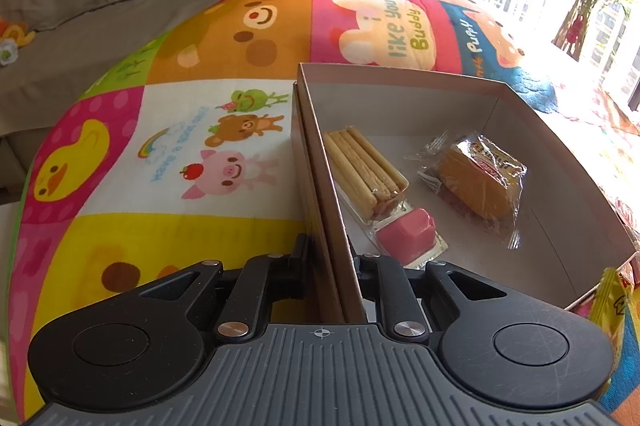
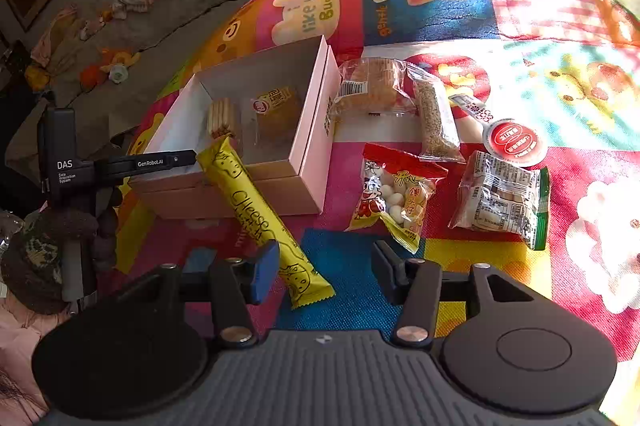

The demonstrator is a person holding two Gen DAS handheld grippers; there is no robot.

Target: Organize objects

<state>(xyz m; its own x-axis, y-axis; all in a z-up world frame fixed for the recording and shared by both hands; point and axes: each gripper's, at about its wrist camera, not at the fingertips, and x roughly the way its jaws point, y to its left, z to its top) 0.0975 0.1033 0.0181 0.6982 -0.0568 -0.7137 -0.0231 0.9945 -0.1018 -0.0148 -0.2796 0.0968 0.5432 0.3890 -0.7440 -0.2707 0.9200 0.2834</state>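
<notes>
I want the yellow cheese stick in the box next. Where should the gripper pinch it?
Pinch the yellow cheese stick across its narrow width near the low end, coming from above. It is long and thin, leaning on the box, and that end already lies between the open right gripper fingers.

Left black two-finger gripper (image 1: 328,258) clamped shut on near left wall of open cardboard box (image 1: 320,161), one finger each side; right black two-finger gripper (image 2: 326,268) spread wide, hovering low, blue-padded left finger (image 2: 266,272) beside yellow cheese-stick packet (image 2: 264,222), gripping nothing
</notes>
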